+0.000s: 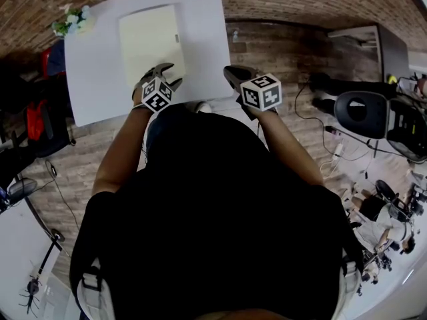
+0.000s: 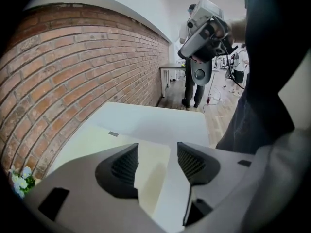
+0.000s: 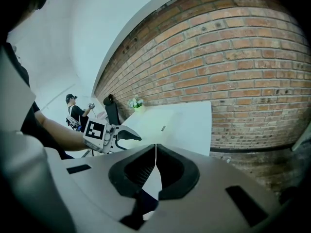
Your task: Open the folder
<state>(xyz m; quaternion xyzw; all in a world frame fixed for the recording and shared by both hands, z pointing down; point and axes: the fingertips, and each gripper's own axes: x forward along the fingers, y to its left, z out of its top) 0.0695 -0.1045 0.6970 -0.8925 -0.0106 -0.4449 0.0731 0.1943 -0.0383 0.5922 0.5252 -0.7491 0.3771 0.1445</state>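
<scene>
A pale yellow folder lies shut and flat on the white table. My left gripper hovers over the folder's near right corner with its jaws open. In the left gripper view that corner of the folder shows in the gap of the left gripper, and the pads touch nothing. My right gripper hangs by the table's near right corner, off the folder. Its jaws meet tip to tip in the right gripper view, with nothing between them. That view also shows the left gripper above the folder.
A small bunch of flowers stands at the table's far left corner. Brick wall rises beside the table. A black office chair and a dark cabinet stand to the right, and red and black chairs to the left.
</scene>
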